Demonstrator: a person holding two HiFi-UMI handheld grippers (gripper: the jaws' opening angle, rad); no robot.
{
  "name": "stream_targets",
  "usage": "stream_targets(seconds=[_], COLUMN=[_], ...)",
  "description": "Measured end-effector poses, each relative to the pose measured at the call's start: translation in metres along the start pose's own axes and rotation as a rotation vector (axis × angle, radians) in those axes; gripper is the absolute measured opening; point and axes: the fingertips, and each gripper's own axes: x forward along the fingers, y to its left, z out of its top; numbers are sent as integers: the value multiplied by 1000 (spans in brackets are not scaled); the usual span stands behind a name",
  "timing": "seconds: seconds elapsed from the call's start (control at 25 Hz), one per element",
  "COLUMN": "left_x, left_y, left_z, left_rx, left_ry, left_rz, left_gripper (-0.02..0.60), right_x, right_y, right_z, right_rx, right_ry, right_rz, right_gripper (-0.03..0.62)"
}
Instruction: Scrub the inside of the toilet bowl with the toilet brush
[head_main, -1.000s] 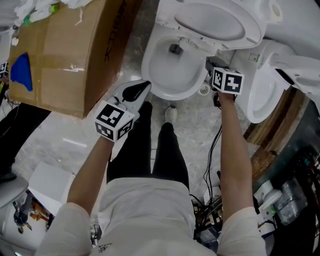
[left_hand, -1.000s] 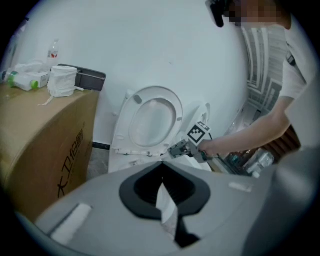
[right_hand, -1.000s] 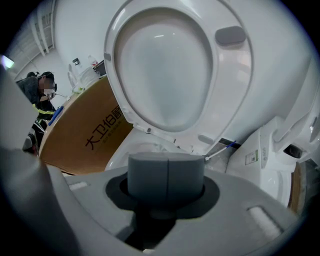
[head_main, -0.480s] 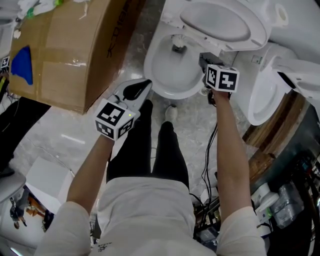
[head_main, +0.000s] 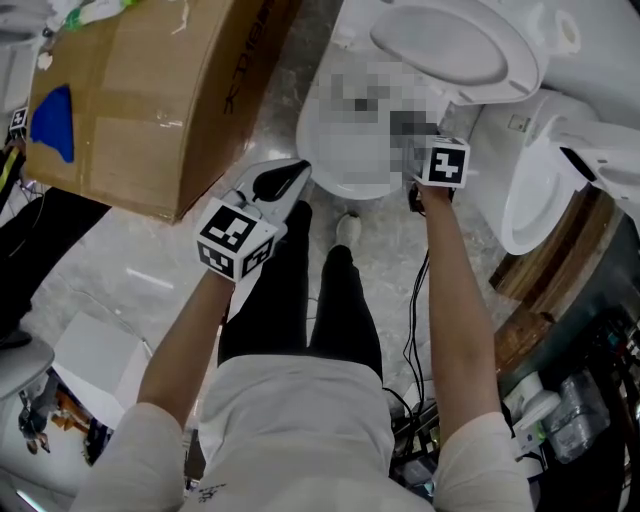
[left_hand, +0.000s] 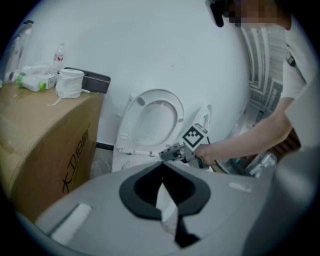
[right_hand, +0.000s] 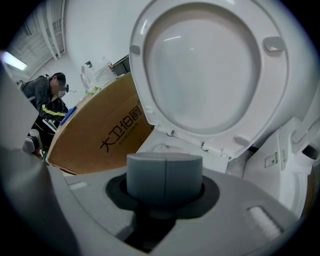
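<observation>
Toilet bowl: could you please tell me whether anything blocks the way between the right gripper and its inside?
Nothing visible does. The seat and lid are raised, leaving the toilet bowl open, and the right gripper holds the grey brush handle over its rim.

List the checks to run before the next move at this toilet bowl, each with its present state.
1. Access: toilet seat raised off the bowl: ok.
2. Grip: right gripper shut on the grey handle: ok.
3. Contact: brush head inside the bowl: cannot tell, interior obscured.
4. Spare hand: left gripper shut, empty, outside the rim: ok.
5. Room: cardboard box apart from the bowl: ok.
</observation>
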Motion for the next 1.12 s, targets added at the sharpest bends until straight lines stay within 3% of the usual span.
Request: stream_targets(seconds=[1.12], left_x=[-24], left_y=[-27], left_z=[-27], left_rx=[-5], left_ry=[-27], left_rz=[41], left_gripper=[-12], right_x=[-17], right_y=[60], right_z=[-61], right_rx=[-57], right_ry=[25], right_rz=[113], right_gripper=[146])
